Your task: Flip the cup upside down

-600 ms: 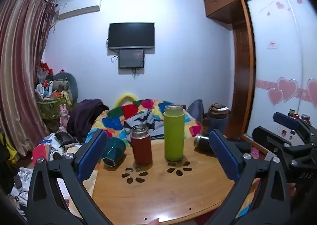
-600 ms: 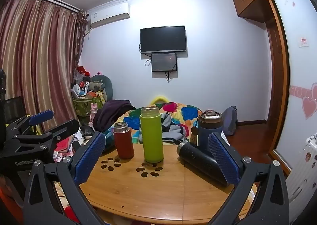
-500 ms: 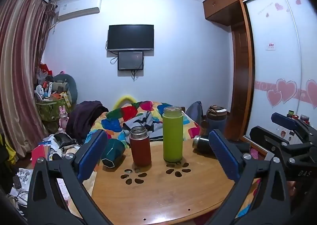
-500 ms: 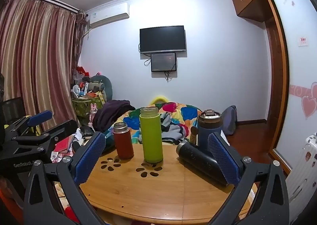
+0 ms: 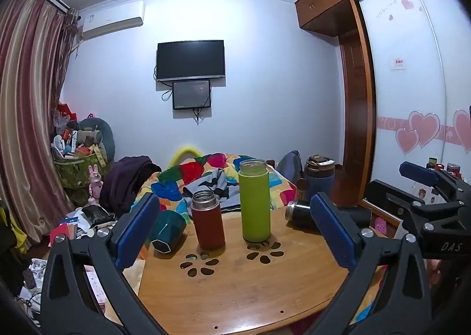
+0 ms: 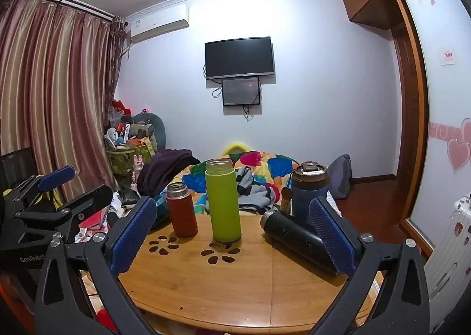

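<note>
A round wooden table (image 5: 241,285) (image 6: 235,279) carries several cups. A tall green cup (image 5: 254,201) (image 6: 222,201) and a shorter red cup (image 5: 207,220) (image 6: 181,209) stand upright, mouths up. A dark teal cup (image 5: 169,230) lies on its side at the table's left edge. A black flask (image 5: 300,214) (image 6: 294,236) lies on its side at the right. A blue lidded tumbler (image 5: 319,177) (image 6: 309,187) stands behind it. My left gripper (image 5: 235,232) and right gripper (image 6: 232,234) are both open and empty, held short of the cups.
A bed with a colourful quilt (image 5: 212,176) lies behind the table. Clutter and a basket (image 5: 76,164) fill the left corner by the curtain. A wardrobe (image 5: 412,99) lines the right wall. The right gripper also shows in the left wrist view (image 5: 426,196).
The left wrist view has tilted up slightly, so the cups sit a little lower in frame. The right view is almost unchanged. Both grippers stay open.
</note>
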A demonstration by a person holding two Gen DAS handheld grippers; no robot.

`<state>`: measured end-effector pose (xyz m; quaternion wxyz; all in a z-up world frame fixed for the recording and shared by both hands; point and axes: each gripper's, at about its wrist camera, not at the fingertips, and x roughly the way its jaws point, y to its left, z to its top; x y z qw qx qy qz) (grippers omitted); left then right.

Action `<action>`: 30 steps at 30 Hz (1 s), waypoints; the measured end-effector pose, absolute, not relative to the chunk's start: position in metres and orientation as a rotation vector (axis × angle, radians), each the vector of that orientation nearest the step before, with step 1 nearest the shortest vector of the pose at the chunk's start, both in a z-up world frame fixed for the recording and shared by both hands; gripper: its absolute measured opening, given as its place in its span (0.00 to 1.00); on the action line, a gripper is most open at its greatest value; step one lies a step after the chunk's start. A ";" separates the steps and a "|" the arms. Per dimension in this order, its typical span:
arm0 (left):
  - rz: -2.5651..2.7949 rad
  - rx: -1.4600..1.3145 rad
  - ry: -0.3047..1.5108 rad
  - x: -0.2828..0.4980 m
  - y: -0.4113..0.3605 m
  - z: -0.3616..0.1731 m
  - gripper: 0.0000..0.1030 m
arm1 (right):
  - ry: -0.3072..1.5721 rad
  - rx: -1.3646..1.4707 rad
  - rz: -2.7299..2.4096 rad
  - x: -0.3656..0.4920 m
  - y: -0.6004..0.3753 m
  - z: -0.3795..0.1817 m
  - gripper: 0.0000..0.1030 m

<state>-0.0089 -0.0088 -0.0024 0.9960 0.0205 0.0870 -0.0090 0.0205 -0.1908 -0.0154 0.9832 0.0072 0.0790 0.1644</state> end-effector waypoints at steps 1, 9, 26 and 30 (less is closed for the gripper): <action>-0.019 0.041 0.173 -0.009 -0.009 -0.002 1.00 | 0.161 0.013 0.330 0.020 -0.190 -0.015 1.00; -0.010 0.046 0.182 -0.008 -0.011 -0.001 1.00 | 0.162 0.014 0.330 0.021 -0.190 -0.016 1.00; -0.008 0.047 0.191 -0.006 -0.011 -0.002 1.00 | 0.172 0.018 0.337 0.025 -0.190 -0.021 1.00; -0.007 0.048 0.191 -0.005 -0.012 -0.002 1.00 | 0.172 0.018 0.337 0.025 -0.190 -0.021 1.00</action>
